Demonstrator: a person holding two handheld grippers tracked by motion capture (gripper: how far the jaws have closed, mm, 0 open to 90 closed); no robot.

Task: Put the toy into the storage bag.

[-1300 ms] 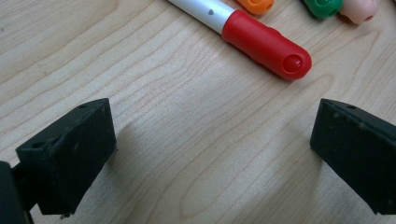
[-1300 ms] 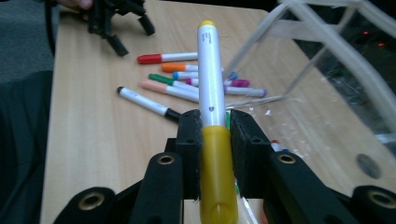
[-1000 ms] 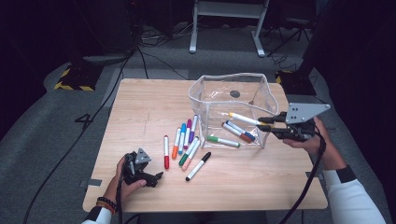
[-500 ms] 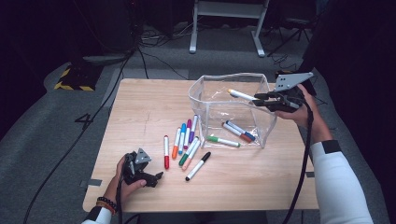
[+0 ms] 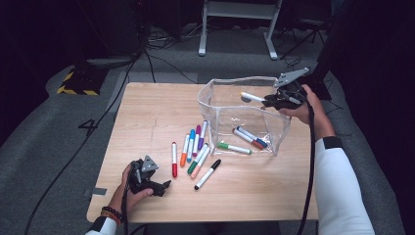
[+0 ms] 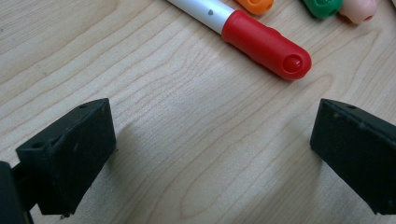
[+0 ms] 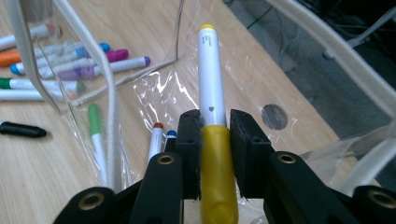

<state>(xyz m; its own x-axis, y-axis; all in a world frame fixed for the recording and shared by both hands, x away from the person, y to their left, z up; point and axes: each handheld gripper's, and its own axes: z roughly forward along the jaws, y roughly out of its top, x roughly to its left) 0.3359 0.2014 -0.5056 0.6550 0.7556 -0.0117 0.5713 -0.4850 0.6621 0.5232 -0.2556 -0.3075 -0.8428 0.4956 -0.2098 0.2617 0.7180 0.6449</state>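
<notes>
Right gripper [image 5: 268, 100] fingers clamp yellow marker [image 7: 208, 79], long axis level, over open pouch [image 5: 215, 105]; left gripper [image 5: 164, 186] fingers wide.

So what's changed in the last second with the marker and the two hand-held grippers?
The right hand-held gripper, shut on the yellow marker, carried it from the front right of the clear pouch up over its open top. The left hand-held gripper stayed open on the table, and the loose markers kept their places.

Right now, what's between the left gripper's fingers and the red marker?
Bare wood. In the left gripper view the open left gripper has only table ahead, up to the red marker.
</notes>
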